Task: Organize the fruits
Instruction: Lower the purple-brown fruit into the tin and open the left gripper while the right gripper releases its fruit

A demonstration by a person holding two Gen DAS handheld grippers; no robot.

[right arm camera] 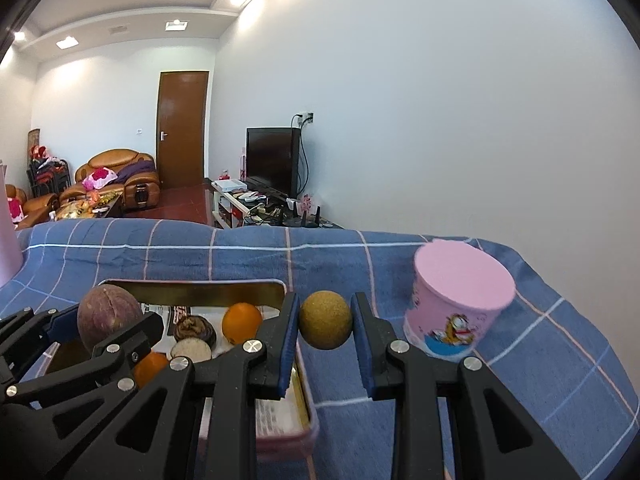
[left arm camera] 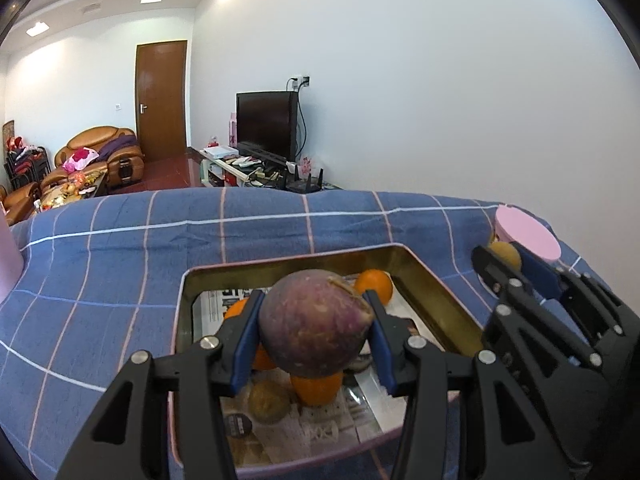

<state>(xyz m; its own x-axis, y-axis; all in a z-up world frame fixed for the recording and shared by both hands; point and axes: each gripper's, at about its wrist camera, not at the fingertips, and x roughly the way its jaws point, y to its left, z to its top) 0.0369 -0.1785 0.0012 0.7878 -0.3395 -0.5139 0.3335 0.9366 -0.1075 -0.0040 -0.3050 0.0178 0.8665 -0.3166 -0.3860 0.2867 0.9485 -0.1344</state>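
My left gripper (left arm camera: 316,320) is shut on a large purple round fruit (left arm camera: 314,322) and holds it above the gold-walled tray (left arm camera: 436,304). The tray holds oranges (left arm camera: 374,285), a brown fruit (left arm camera: 269,402) and a dark one on paper. My right gripper (right arm camera: 325,320) is shut on a small yellow-brown round fruit (right arm camera: 325,320), just right of the tray (right arm camera: 192,290) above the blue checked cloth. In the right wrist view the purple fruit (right arm camera: 108,312) and left gripper (right arm camera: 100,332) show at the left. The right gripper (left arm camera: 506,264) shows at the right of the left wrist view.
A pink cartoon cup (right arm camera: 460,304) with a pink lid stands on the cloth right of the right gripper; it also shows in the left wrist view (left arm camera: 526,236). A pink object (right arm camera: 8,236) stands at the far left edge. The blue checked cloth (left arm camera: 120,248) covers the table.
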